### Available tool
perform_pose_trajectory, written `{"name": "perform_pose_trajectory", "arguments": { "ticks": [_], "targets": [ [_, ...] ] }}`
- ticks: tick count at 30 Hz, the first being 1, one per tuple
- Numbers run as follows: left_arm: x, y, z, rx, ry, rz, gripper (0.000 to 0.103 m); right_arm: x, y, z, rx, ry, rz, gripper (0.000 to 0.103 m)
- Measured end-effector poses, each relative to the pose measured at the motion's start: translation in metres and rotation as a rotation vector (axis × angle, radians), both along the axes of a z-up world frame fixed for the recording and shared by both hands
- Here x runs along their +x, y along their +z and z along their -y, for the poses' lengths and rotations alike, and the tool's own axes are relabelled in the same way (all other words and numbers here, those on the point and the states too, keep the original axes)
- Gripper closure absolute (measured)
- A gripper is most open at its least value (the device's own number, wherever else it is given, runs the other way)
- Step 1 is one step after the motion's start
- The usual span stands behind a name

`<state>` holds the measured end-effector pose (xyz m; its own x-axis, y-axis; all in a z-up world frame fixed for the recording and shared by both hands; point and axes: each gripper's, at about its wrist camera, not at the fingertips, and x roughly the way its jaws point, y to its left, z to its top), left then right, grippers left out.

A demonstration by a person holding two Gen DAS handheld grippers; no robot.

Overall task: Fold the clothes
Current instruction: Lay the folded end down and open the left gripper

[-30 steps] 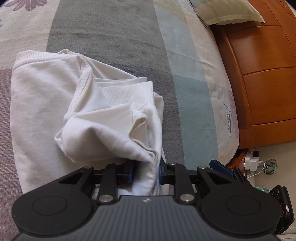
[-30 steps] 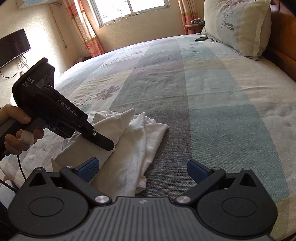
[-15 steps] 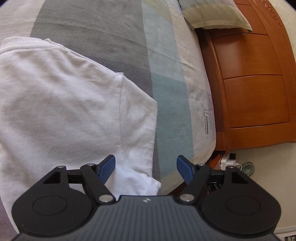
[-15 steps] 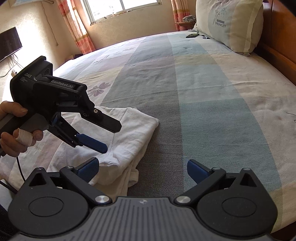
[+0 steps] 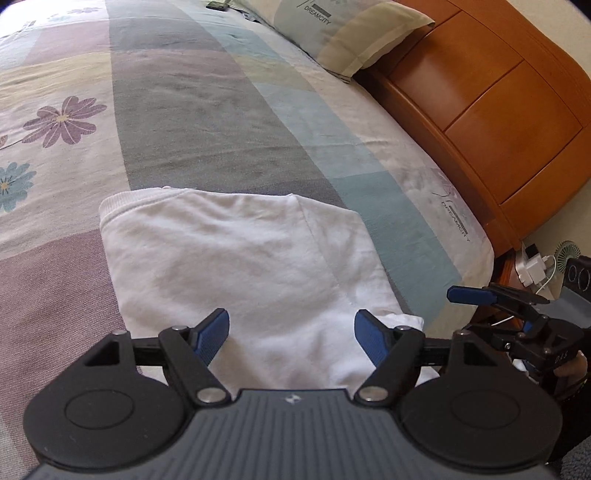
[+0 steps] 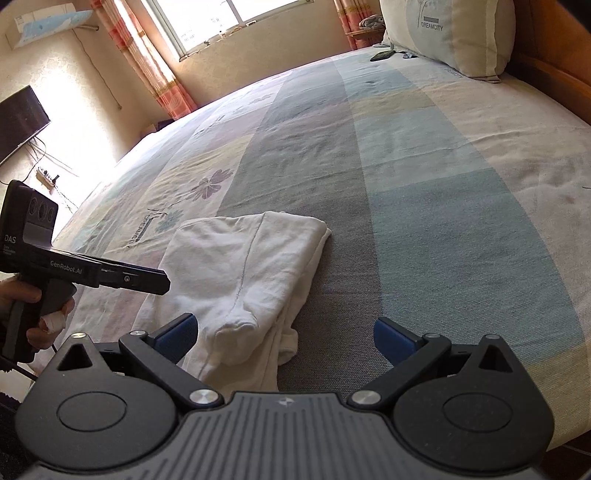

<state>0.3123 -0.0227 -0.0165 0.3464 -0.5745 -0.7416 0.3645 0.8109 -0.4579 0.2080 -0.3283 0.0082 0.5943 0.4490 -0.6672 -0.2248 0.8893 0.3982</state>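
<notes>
Two grippers, both mine, stand over one white garment (image 5: 243,273) lying folded on the patchwork bedsheet (image 5: 192,110).

Position of the garment: in the left wrist view it fills the centre and lower centre of the frame, directly ahead of and beneath my left gripper (image 5: 291,334). Its long axis runs from the lower edge of the frame up toward the ribbed hem at upper left. In the right wrist view the same garment sits left of centre, so it lies off to the left of my right gripper (image 6: 284,338), whose right pad hangs over bare sheet. Judgement: my left gripper is the nearer and better aligned for the next fold or smoothing.

Fingers: my left jaws have just been opening and now stand wide, blue pads apart above the cloth, pinching nothing. My right jaws are also spread wide and hold nothing; the garment's near corner lies below and between them, and I cannot tell whether the left pad brushes it.

Pillow (image 5: 332,33) and wooden headboard (image 5: 498,122) occupy the upper right, well apart from the garment.
</notes>
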Motion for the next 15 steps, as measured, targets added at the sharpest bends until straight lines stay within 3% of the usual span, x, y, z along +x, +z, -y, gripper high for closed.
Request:
{"name": "perform_pose_trajectory", "arguments": {
  "ticks": [7,8,9,11,15],
  "targets": [
    [0.014,-0.012,0.018,0.072,-0.071,0.142,0.029,0.007,-0.001,-0.009,0.015,0.012,-0.009,0.0],
    [0.015,-0.016,0.013,0.087,-0.057,0.146,0.033,0.008,-0.003,-0.01,0.013,0.009,-0.014,0.0],
    [0.017,-0.02,0.008,0.101,-0.044,0.15,0.049,0.008,-0.004,-0.01,0.008,0.006,-0.018,0.0],
    [0.02,-0.025,-0.004,0.117,-0.013,0.151,0.06,0.008,-0.005,-0.009,0.0,-0.004,-0.022,0.0],
    [0.022,-0.018,-0.018,0.114,0.032,0.134,0.061,0.009,-0.008,-0.003,0.0,-0.025,-0.033,0.0]
  ]
}}
